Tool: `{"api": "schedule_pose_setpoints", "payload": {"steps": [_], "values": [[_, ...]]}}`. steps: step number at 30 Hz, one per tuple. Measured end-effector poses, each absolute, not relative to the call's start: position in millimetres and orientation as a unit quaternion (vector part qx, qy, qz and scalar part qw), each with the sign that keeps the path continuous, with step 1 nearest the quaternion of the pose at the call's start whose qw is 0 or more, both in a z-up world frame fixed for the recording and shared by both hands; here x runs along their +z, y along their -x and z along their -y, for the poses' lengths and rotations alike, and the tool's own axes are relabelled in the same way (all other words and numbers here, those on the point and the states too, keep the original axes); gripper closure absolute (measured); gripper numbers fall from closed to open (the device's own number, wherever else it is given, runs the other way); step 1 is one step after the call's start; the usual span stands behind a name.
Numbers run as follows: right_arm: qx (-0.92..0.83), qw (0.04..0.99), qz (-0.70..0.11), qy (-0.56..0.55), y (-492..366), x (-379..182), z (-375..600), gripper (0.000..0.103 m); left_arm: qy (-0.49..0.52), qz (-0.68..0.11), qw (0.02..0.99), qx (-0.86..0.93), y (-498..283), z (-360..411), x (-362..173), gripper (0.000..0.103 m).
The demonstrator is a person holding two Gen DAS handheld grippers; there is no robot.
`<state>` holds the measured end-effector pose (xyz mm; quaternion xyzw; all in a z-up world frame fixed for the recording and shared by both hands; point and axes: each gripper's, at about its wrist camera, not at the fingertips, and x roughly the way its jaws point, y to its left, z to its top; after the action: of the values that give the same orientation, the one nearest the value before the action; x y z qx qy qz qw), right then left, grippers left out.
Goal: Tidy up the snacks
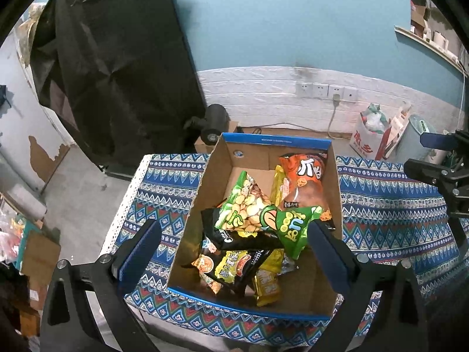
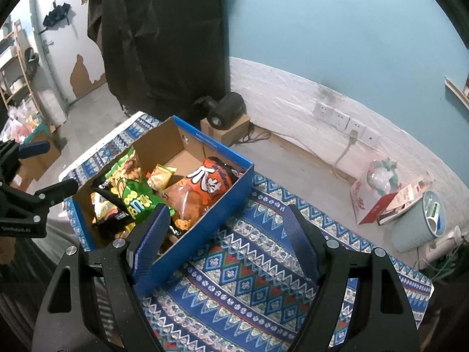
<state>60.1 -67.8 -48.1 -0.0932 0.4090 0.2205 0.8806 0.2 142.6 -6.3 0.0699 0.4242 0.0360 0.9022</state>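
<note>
Left claw: my left claw [image 1: 234, 252] hangs above the near half of the box, fingers spread wide, nothing between them.
Right claw: my right claw [image 2: 225, 243] is spread wide too and holds nothing; it hovers over the cloth, with its left finger [image 2: 149, 243] in front of the box's near right corner.
Tablecloth: blue patterned cloth [image 1: 390, 205] covers the table under the box.
Box: open cardboard box [image 1: 205, 193] with blue rims sits on the cloth, at 12 o'clock from my left claw and 10 o'clock from my right.
Near snacks: a black packet [image 1: 231, 267] and small yellow packets [image 1: 266, 284] lie at the box's near end.
Middle snacks: a green bag [image 1: 290, 226] lies on top of the pile, overlapping a bean bag [image 1: 246, 205] at its 10 o'clock.
Far snacks: an orange bag [image 1: 304, 182] leans along the box's right wall, touching another yellow packet [image 1: 278, 184] at its 9 o'clock.
Floor beyond: a white paper bag [image 1: 366, 140] and a pale bin [image 1: 410, 138] stand by the wall at 2 o'clock.
Wall: sockets [image 1: 326, 91] sit on the white brick band at 12 o'clock.
</note>
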Motion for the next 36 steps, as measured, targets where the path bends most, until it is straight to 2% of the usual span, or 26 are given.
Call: {"api": "schedule_pose_setpoints", "payload": {"steps": [36], "values": [[0.221,0.881,-0.408,0.097,-59.5,-45.7,67.3,0.025,-0.073,-0.430,0.899,0.037,0.4,-141.7,-8.3,0.002]]}}
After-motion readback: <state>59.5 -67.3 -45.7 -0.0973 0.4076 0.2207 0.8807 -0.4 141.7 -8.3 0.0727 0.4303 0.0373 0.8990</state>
